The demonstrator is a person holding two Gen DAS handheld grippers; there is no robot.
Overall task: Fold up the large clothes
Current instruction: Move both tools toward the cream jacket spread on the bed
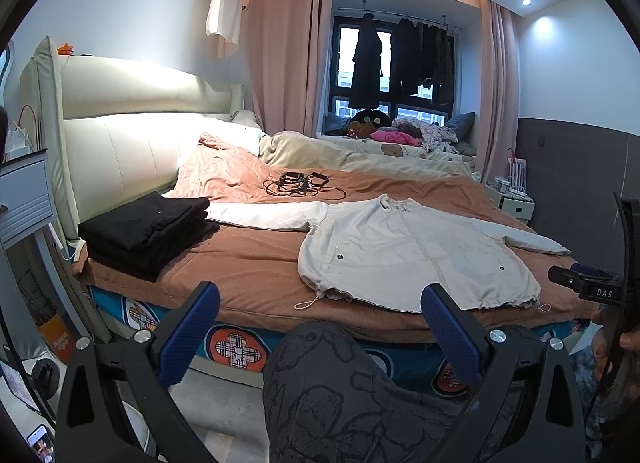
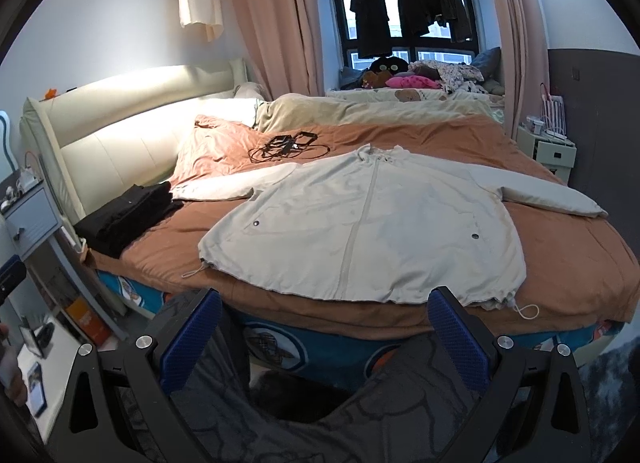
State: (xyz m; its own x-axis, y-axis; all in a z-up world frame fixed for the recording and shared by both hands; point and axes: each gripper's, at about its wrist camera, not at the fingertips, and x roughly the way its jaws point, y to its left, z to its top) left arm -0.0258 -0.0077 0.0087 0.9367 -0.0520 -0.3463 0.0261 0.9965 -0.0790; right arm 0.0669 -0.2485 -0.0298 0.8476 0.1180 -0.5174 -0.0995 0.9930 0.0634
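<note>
A large cream zip jacket (image 1: 404,251) lies flat and face up on the brown bedspread (image 1: 248,267), sleeves spread to both sides, hem toward me. It also shows in the right wrist view (image 2: 360,223). My left gripper (image 1: 320,327) is open and empty, held in front of the bed edge, short of the hem. My right gripper (image 2: 324,327) is open and empty, just short of the hem's middle. A folded stack of black clothes (image 1: 148,229) sits at the bed's left, also in the right wrist view (image 2: 128,213).
A tangle of black cables and chargers (image 1: 302,183) lies on the bed behind the jacket. A beige duvet (image 1: 360,155) is bunched at the far side. A grey nightstand (image 1: 24,199) stands left. My patterned trouser knees (image 1: 344,391) are below the grippers.
</note>
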